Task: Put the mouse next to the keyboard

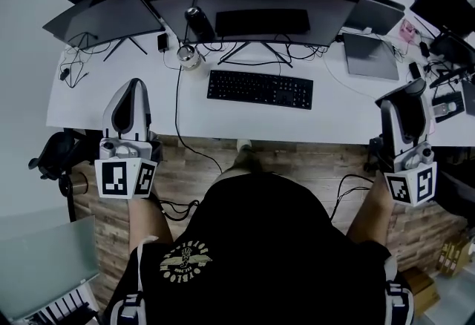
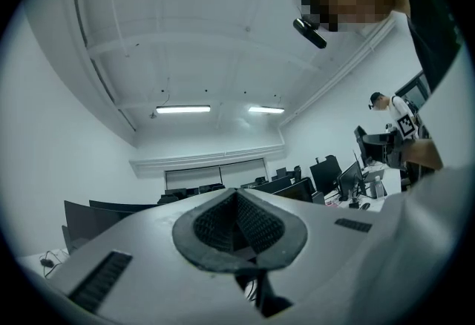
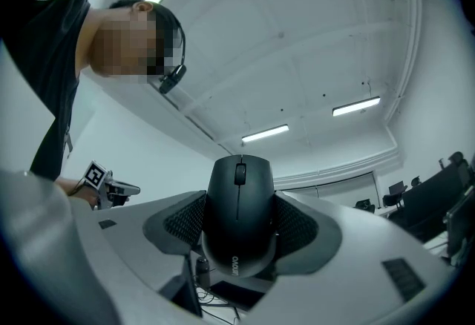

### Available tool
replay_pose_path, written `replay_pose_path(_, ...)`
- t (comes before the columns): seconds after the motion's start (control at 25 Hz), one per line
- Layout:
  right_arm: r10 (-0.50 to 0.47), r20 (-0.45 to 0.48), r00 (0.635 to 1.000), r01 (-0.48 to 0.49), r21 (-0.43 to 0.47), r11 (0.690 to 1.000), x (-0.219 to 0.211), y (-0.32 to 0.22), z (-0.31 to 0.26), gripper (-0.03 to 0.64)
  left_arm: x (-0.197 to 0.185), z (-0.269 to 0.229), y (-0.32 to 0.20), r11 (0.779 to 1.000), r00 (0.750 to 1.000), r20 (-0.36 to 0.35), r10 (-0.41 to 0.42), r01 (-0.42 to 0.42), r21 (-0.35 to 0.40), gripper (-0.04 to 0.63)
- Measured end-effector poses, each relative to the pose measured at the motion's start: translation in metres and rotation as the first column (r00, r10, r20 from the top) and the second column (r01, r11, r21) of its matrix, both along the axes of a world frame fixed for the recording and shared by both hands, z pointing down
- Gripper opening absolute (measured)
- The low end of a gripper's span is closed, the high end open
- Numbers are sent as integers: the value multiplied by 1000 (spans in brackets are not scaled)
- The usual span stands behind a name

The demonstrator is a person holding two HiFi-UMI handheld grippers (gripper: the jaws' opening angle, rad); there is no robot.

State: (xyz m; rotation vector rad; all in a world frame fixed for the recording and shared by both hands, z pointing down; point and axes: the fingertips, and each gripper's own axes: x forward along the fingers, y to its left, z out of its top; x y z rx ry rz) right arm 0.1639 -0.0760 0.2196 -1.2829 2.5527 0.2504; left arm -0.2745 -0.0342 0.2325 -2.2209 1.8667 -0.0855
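Reference object: the keyboard [image 1: 259, 89], black, lying on the white bench [image 1: 178, 117] ahead of the person, below a wide curved monitor [image 1: 252, 8].

Right hand-held gripper [image 1: 404, 92]: positioned to the right of the keyboard and nearer the person, over the front edge of the bench. Its jaws are closed on the mouse [image 3: 239, 216], with one ribbed pad pressed against each flank. The mouse is black, scroll wheel uppermost in the right gripper view, and its body stands proud of the jaw tips. It is off the bench surface and well apart from the keyboard.

Left hand-held gripper [image 1: 134, 87]: positioned to the left of the keyboard and nearer the person, also at the front edge of the bench. In the left gripper view its two ribbed pads [image 2: 256, 225] are drawn together and nothing sits between them.

Other items noted: a second monitor [image 1: 93, 19] beyond and to the left of the keyboard; a grey flat device [image 1: 369, 55] beyond and to the right of it; a black cable [image 1: 178, 104] running across the bench just left of the keyboard.
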Motion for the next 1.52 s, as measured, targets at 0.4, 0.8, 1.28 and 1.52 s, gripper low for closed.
replay_pose_path(0.4, 5, -29, 1000, -6, -44, 999, -18, -34, 14, 287, -8, 18, -42, 999, 999, -19, 31, -32, -35, 2)
replay_pose_path(0.8, 7, -64, 998, -11, -73, 997, -55, -91, 12, 286, -36, 31, -106, 996, 997, -54, 58, -61, -62, 2)
replay_pose_path(1.28, 77, -147, 986, -85, -50, 995, -94, -129, -3, 287, -56, 42, -182, 984, 980, -112, 167, -173, -48, 2)
replay_pose_path(1.52, 85, -169, 982, -102, -95, 990, -100, -142, 13, 287, -43, 60, -205, 971, 969, -133, 209, -222, -90, 2)
